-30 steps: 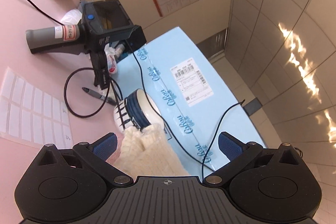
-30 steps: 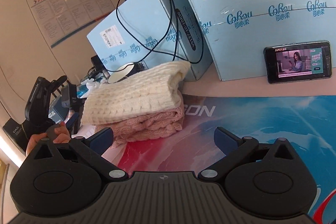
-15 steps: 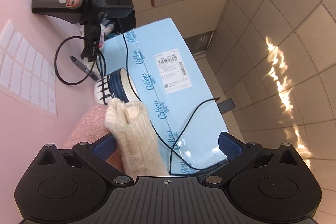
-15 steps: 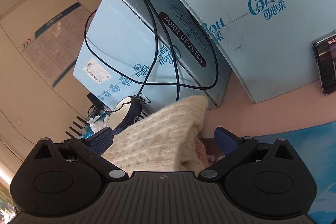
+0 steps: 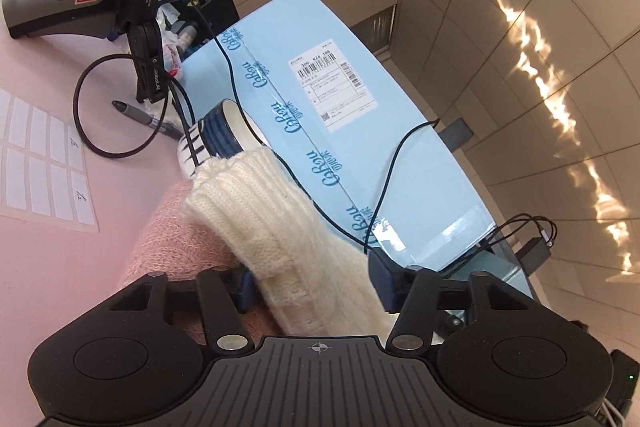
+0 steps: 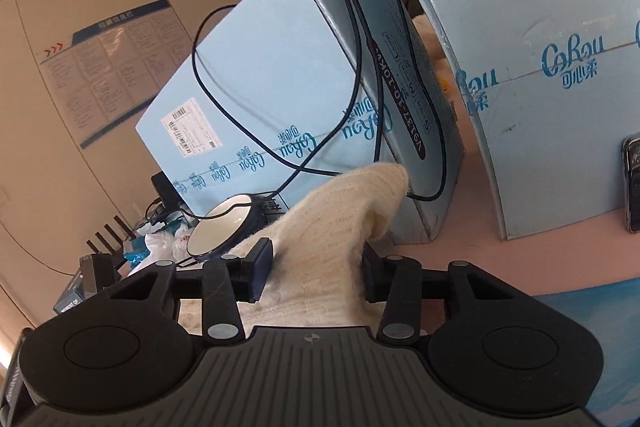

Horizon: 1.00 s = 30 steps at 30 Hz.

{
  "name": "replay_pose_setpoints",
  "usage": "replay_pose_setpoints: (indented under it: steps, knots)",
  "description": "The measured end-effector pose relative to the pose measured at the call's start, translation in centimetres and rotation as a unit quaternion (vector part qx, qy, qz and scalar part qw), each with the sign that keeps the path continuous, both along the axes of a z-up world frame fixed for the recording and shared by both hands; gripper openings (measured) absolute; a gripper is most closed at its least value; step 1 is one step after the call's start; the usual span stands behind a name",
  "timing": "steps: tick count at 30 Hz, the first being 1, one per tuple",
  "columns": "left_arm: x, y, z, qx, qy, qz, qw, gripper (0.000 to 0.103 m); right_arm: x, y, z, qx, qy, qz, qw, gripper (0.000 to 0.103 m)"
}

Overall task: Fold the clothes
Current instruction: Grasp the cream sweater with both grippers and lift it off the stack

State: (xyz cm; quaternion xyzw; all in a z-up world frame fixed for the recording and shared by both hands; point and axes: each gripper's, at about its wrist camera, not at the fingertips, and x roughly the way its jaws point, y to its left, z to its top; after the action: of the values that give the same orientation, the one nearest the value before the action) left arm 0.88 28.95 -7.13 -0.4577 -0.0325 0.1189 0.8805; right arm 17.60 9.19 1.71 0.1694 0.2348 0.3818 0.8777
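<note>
Left gripper (image 5: 314, 283): jaws closing on the folded cream knit sweater (image 5: 276, 227), whose edge runs between both blue pads, touching them. Sweater rests atop the pink knit garment (image 5: 176, 239) on the pink table (image 5: 48, 267). Right gripper (image 6: 316, 269): jaws closing, cream sweater bunched between pads, corner projecting toward the blue carton (image 6: 272, 99).

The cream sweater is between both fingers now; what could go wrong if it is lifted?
1. The cream sweater lies on the pink sweater; the closing left gripper may drag both.
2. A black cable and the striped bowl sit close; the rising knit could snag or tip them.
</note>
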Motion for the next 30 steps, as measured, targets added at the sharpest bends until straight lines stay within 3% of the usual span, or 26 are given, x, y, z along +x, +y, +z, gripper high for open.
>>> replay_pose_setpoints:
  steps: [1, 3, 5, 7, 10, 13, 19, 24, 30]
  knots:
    - [-0.2, 0.1, -0.1, 0.002, -0.006, -0.002, 1.0000, 0.023, -0.6, -0.3, 0.4, 0.004, -0.012, 0.003, 1.000, 0.029]
    - [-0.7, 0.1, 0.0, 0.015, -0.033, -0.011, 0.9993, 0.023, -1.5, -0.9, 1.1, 0.019, -0.019, 0.011, 1.000, 0.025]
    - [-1.3, -0.5, 0.8, 0.058, -0.072, -0.028, 0.9953, 0.023, -2.2, -1.9, 1.9, 0.040, -0.022, 0.021, 0.999, 0.024]
    - [-1.5, -1.3, 1.6, 0.104, -0.104, -0.056, 0.9875, 0.023, -3.3, -3.5, 2.7, 0.060, -0.037, 0.025, 0.997, 0.023]
    - [-1.4, -1.9, 2.1, 0.125, -0.146, -0.125, 0.9735, 0.023, -5.1, -6.7, 4.0, 0.088, -0.063, 0.029, 0.994, 0.023]
    - [-1.2, -3.3, 2.7, 0.159, -0.163, -0.186, 0.9559, 0.023, -6.8, -10.5, 4.8, 0.101, -0.083, 0.027, 0.991, 0.023]
    - [-0.6, -11.0, 4.6, 0.265, -0.107, -0.246, 0.9263, 0.023, -9.7, -18.2, 3.9, 0.071, -0.121, 0.005, 0.990, 0.023]
    - [0.1, -17.3, 5.1, 0.296, -0.062, -0.269, 0.9145, 0.023, -9.3, -24.9, 2.3, 0.078, -0.104, -0.019, 0.991, 0.023]
    - [2.3, -23.7, 4.6, 0.335, -0.005, -0.313, 0.8886, 0.024, -8.6, -31.5, 0.4, 0.081, -0.084, -0.053, 0.992, 0.023]
